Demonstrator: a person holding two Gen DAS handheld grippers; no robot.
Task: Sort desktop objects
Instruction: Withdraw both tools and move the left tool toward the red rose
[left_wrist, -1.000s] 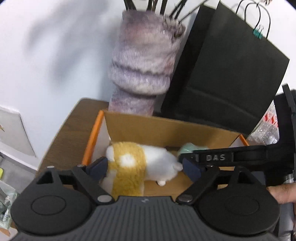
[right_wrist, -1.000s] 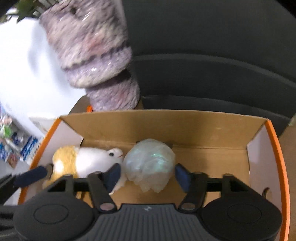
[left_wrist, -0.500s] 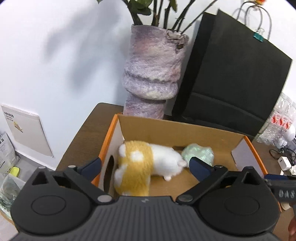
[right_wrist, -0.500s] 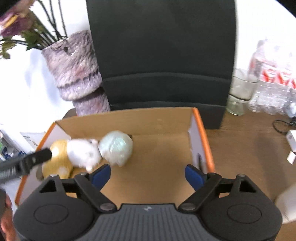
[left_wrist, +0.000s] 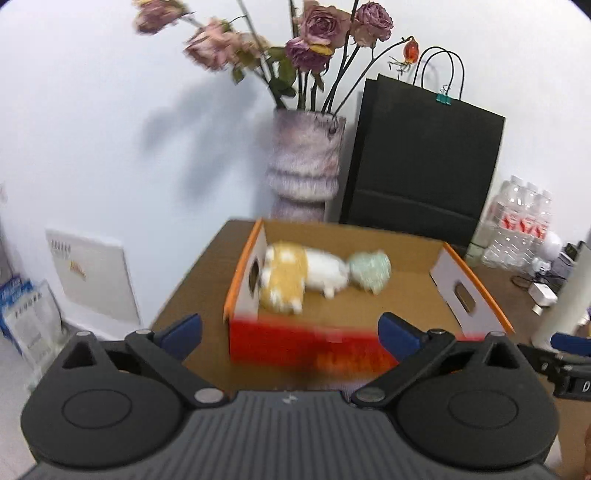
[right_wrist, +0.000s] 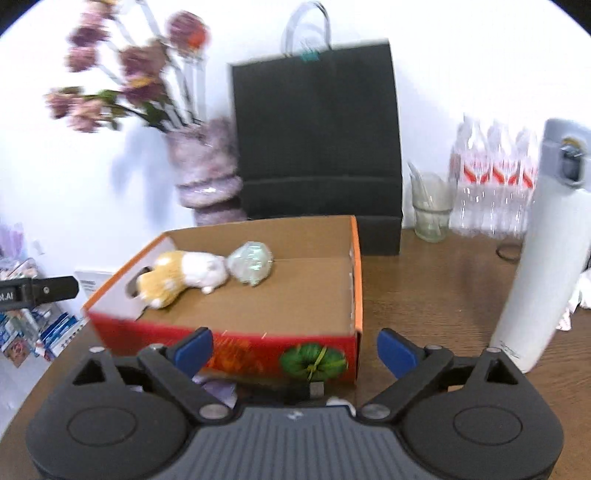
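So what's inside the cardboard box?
Inside the box lie a yellow-and-white plush toy and a pale green wrapped ball, touching, near the back left corner. The rest of its floor looks bare, though the front wall hides the nearest strip.

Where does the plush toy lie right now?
In both wrist views the plush toy lies inside the cardboard box, at its left end, touching the pale green bundle.

no legible text anywhere, only blurred letter scraps on the other gripper's black bar
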